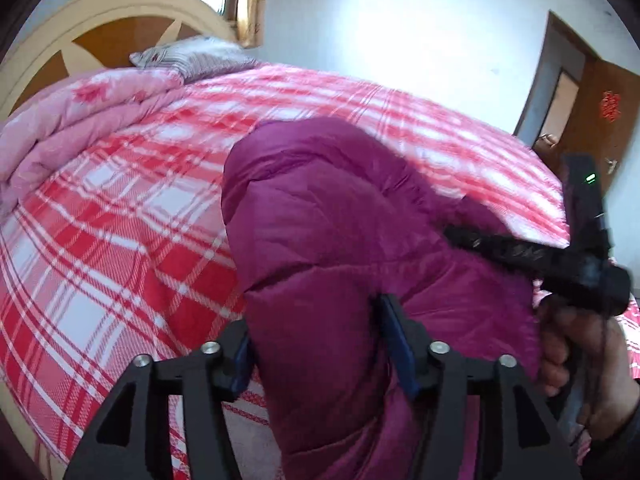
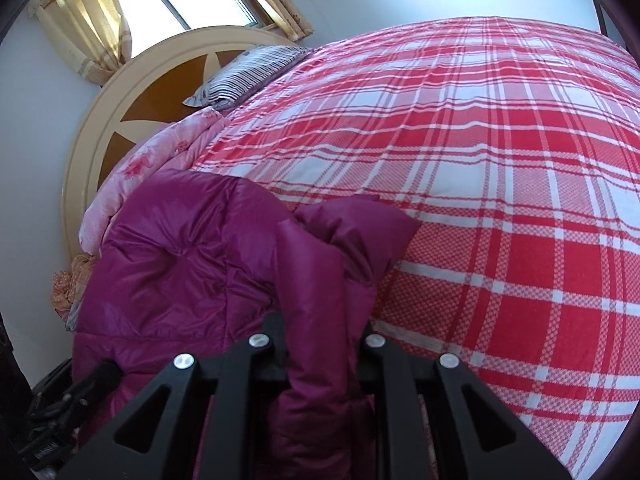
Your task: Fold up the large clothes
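A magenta puffer jacket (image 1: 328, 240) lies bunched on the red-and-white plaid bed (image 1: 120, 248). My left gripper (image 1: 320, 344) is shut on a thick fold of the jacket, which fills the space between its blue pads. In the left wrist view the right gripper (image 1: 576, 264) shows at the right in a hand, over the jacket's far side. In the right wrist view my right gripper (image 2: 324, 340) is shut on a strip of the jacket (image 2: 192, 264), which spreads to the left over the bed's edge. The plaid bed (image 2: 500, 184) stretches to the right.
A folded pink quilt (image 1: 68, 120) and a striped pillow (image 1: 192, 56) lie by the round headboard (image 1: 92, 20). A wooden door (image 1: 592, 112) stands at the right. A window with yellow curtains (image 2: 92, 32) is behind the headboard. The left gripper (image 2: 60, 412) shows dark at lower left.
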`<state>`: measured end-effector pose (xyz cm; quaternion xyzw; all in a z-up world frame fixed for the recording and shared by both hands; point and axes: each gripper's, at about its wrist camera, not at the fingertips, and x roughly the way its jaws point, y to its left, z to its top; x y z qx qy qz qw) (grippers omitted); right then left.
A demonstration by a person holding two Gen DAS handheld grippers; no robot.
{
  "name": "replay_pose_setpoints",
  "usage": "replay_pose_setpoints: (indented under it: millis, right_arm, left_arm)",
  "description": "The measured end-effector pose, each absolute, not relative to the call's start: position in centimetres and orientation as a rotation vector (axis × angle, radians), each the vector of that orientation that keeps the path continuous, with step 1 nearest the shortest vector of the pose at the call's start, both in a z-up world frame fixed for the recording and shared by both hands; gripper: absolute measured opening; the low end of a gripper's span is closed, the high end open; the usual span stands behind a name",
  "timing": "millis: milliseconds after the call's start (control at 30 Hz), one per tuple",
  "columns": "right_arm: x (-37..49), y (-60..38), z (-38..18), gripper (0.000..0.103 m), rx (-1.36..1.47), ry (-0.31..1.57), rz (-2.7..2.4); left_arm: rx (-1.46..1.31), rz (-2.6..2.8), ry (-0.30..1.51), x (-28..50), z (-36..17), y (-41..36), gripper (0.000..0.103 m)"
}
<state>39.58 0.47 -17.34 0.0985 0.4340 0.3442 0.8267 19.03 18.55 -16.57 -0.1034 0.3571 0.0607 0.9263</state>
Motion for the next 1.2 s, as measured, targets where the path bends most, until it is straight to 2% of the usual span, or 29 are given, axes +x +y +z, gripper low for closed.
replay_pose_setpoints:
  millis: [167, 400, 533, 600, 633, 700, 833, 900, 1033, 1200]
  right_arm:
    - [39.6, 0.6, -17.6, 0.019, 0.188, 0.925, 0.728]
    - [39.6, 1.2, -18.1, 0.022, 0.148, 0.936, 0.715]
    - [39.8, 1.3, -18.0, 0.026, 0.129, 0.948, 0.712]
    - [39.6, 1.1, -17.5, 0.034, 0.125, 0.944, 0.710]
    - [39.4, 0.9, -17.0, 0.036, 0.124, 0.934, 0.702]
    - [38.2, 0.3, -15.4, 0.053, 0.126, 0.896, 0.687]
    - [33.7, -0.4, -11.1, 0.064, 0.072, 0.784, 0.664]
    - [31.3, -0.6, -9.2, 0.074, 0.053, 0.732, 0.663]
    - [26.9, -1.4, -6.2, 0.076, 0.029, 0.632, 0.646]
    - [22.6, -2.2, -3.7, 0.083, 0.013, 0.540, 0.619]
  left_arm:
    - [-0.204, 0.126, 0.699, 18.3, -17.7, 19.3, 0.073]
    - [-0.191, 0.151, 0.664, 17.0, -16.6, 19.0, 0.073]
    - [-0.176, 0.140, 0.553, 14.7, -13.7, 18.6, 0.075]
    - [-0.145, 0.165, 0.509, 13.7, -11.9, 18.5, 0.083]
    - [-0.134, 0.174, 0.499, 13.4, -11.3, 18.5, 0.083]
    - [-0.125, 0.183, 0.498, 13.1, -10.3, 18.6, 0.083]
    - [-0.136, 0.169, 0.474, 11.8, -8.6, 18.7, 0.083]
    - [-0.134, 0.163, 0.453, 10.9, -7.9, 18.5, 0.083]
    - [-0.157, 0.127, 0.423, 9.8, -6.7, 18.1, 0.083]
    - [-0.126, 0.095, 0.384, 8.6, -5.1, 17.1, 0.083]
